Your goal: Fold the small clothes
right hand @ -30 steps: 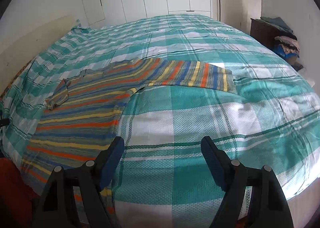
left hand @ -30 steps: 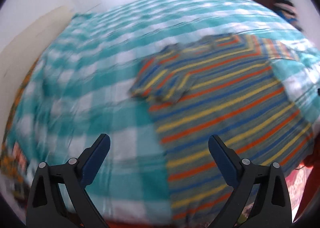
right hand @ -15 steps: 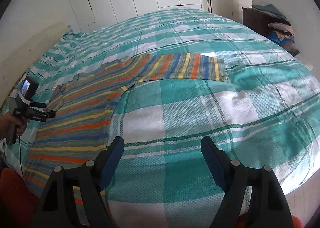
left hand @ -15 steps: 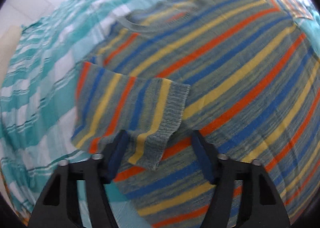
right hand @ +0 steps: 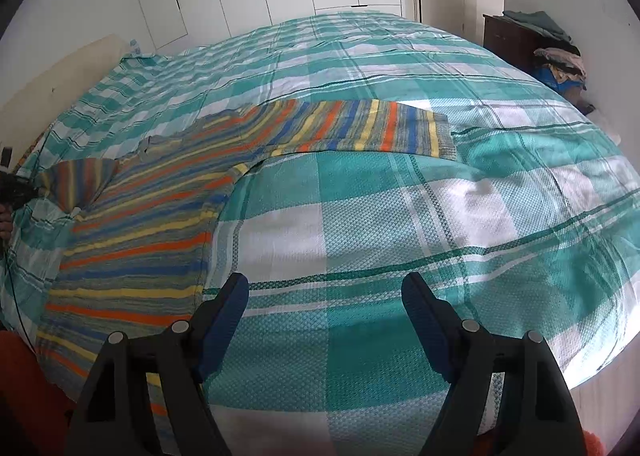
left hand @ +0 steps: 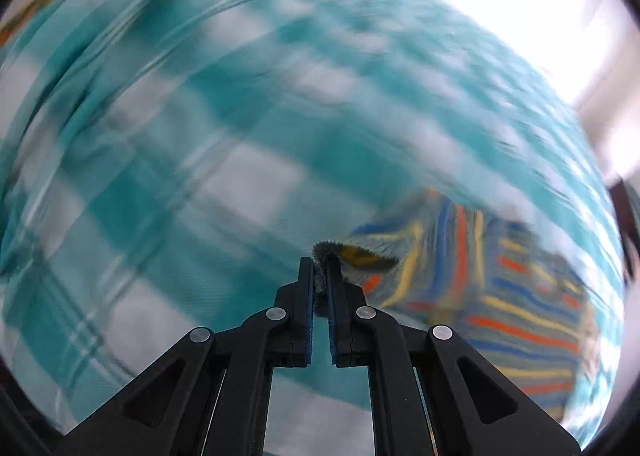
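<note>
The cuff of the striped sweater point(left hand: 480, 288) is pinched by the left gripper point(left hand: 320, 260); the right gripper point(right hand: 324, 288) is held open, empty, above the bedspread point(right hand: 400, 196).

Daylight is flooding both fisheye views, and black vignettes are ringing each circular picture. In the left wrist view, heavy motion blur is smearing the checked bedspread point(left hand: 168, 160) into streaks, and glare is burning out the far right to pure white; only the left gripper point(left hand: 320, 268) is staying sharp. The right wrist view is reading crisp and evenly lit, with the bedspread bulging under lens distortion and brightness washing out its near right edge. Shadows are lying soft and faint.
</note>
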`<state>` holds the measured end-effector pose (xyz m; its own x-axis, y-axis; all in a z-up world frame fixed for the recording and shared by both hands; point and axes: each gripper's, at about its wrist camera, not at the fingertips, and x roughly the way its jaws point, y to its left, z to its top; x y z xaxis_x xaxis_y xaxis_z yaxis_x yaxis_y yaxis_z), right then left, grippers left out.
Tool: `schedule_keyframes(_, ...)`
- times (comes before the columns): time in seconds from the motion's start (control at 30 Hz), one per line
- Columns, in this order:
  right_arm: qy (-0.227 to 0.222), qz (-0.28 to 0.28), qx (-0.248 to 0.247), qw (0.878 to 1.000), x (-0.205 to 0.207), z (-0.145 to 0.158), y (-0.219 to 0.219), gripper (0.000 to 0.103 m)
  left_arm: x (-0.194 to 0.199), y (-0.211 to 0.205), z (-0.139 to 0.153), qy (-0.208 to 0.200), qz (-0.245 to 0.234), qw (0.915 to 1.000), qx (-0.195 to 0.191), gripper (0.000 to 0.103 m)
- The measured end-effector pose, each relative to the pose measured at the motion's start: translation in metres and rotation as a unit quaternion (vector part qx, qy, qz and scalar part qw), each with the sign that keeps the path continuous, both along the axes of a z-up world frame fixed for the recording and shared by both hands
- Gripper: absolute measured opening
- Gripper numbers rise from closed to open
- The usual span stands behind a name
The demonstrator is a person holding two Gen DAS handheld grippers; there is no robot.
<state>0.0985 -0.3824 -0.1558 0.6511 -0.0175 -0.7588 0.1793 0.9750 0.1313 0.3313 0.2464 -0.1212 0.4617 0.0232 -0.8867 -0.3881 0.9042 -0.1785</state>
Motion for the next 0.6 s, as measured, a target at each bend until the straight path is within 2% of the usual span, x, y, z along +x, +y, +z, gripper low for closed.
schedule_keyframes(0.1,0.008,0.002,0.000,1.000,0.003,-0.004,0.002,0.078,-0.004,0.014,-0.025,0.028,0.014,0.9995,0.007,0.004)
schedule_keyframes(0.17,0.012,0.004,-0.002,1.000,0.006,-0.005,0.005,0.078,-0.008,0.018,-0.029,0.028,0.018,0.9994,-0.009,0.004)
schedule_keyframes(0.33,0.017,0.013,-0.014,1.000,0.010,-0.007,0.012,0.078,-0.008,0.030,-0.008,0.010,0.034,0.9974,-0.062,0.004)
schedule_keyframes(0.4,0.018,0.014,-0.016,1.000,0.010,-0.008,0.012,0.078,-0.010,0.037,0.003,0.001,0.036,0.9985,-0.040,0.003)
schedule_keyframes(0.47,0.019,0.013,-0.015,1.000,0.011,-0.008,0.012,0.078,-0.004,0.050,-0.008,0.020,0.061,0.9974,-0.034,0.003)
schedule_keyframes(0.53,0.021,0.012,-0.014,1.000,0.011,-0.009,0.012,0.078,-0.003,0.067,-0.038,0.055,0.089,0.9921,-0.069,0.003)
schedule_keyframes(0.6,0.023,0.012,-0.013,1.000,0.012,-0.010,0.012,0.078,-0.004,0.070,-0.055,0.063,0.096,0.9899,-0.082,0.009)
